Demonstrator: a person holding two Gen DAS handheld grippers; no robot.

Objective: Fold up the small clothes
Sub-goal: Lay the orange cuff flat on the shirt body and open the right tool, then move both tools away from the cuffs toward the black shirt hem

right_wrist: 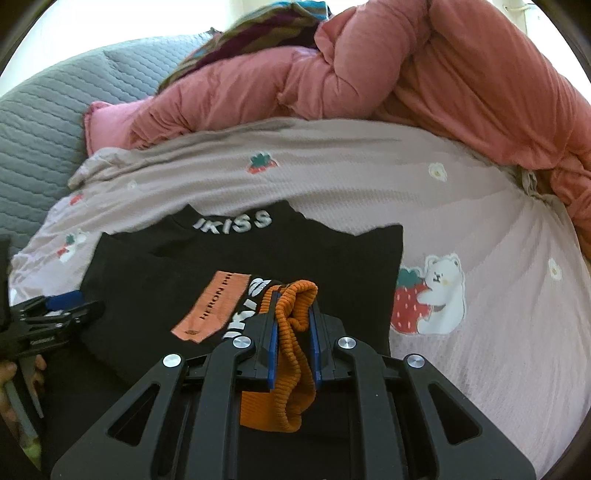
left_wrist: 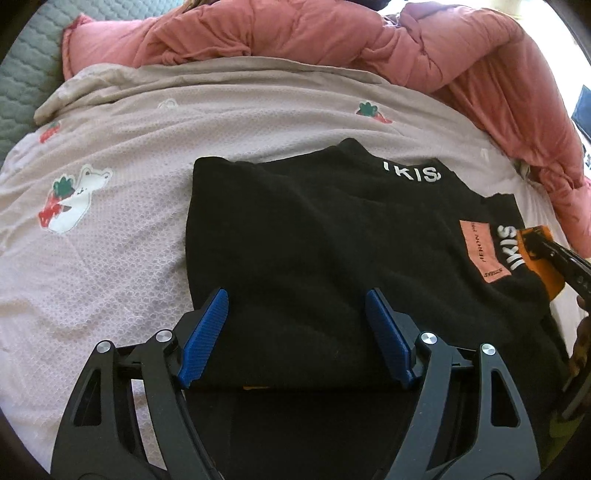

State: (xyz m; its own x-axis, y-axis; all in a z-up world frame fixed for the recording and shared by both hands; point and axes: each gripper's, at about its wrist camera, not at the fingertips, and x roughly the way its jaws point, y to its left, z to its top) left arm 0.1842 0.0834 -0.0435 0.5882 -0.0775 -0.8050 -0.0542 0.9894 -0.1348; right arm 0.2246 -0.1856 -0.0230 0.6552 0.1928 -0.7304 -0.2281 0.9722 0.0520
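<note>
A black top (left_wrist: pixel 314 236) (right_wrist: pixel 258 254) lies flat on the bed, with white "IKISS" lettering on its collar (right_wrist: pixel 234 221) and a salmon label (right_wrist: pixel 212 306). One sleeve is laid across the body and ends in an orange ribbed cuff (right_wrist: pixel 295 332) (left_wrist: pixel 537 236). My right gripper (right_wrist: pixel 293 291) (left_wrist: pixel 539 247) is shut on that cuff, which bunches up between the blue pads just above the top. My left gripper (left_wrist: pixel 295 295) (right_wrist: pixel 62 306) stands open over the top's near left part, and only black cloth shows between its fingers.
The top rests on a pale pink sheet (left_wrist: pixel 110 266) printed with bears and strawberries. A bunched salmon duvet (left_wrist: pixel 480 62) (right_wrist: pixel 424 74) runs along the back and right. Grey quilted bedding (right_wrist: pixel 40 147) lies at the left, and a striped cloth (right_wrist: pixel 258 26) behind.
</note>
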